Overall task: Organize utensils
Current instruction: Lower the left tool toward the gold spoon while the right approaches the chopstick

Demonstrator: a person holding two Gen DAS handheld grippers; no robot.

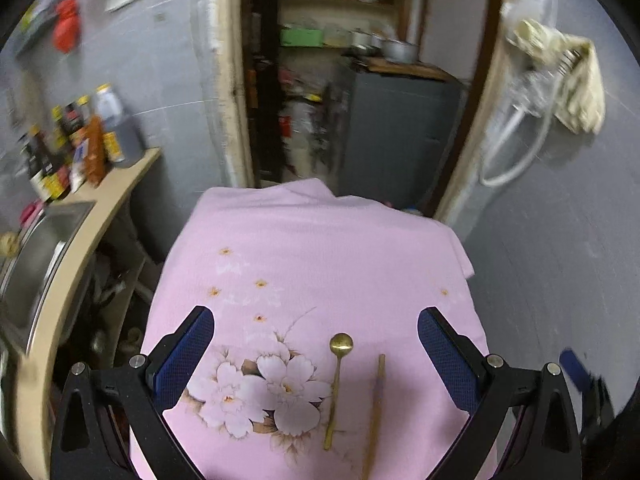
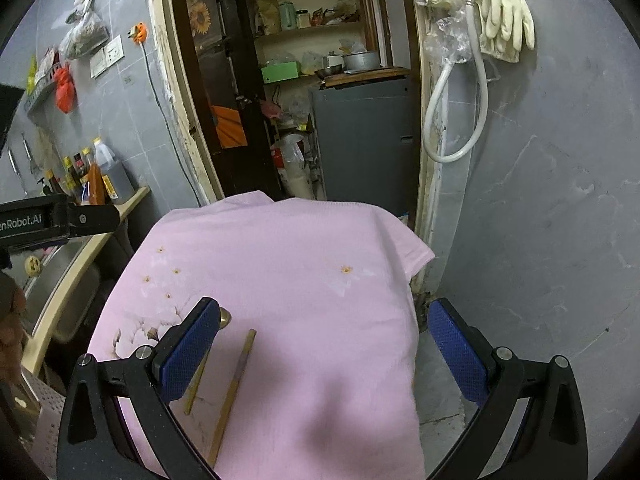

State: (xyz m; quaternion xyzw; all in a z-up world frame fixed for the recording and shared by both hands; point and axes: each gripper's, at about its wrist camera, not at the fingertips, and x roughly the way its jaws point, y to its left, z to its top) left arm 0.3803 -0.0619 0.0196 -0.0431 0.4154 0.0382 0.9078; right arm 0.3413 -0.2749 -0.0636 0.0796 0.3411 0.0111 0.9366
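Lying side by side on the pink cloth (image 1: 320, 248), apart: gold spoon (image 1: 336, 384) and wooden chopstick (image 1: 376, 412), near its flower print. Hovering above the cloth, spread wide and holding nothing: left gripper (image 1: 314, 332) and right gripper (image 2: 324, 328).
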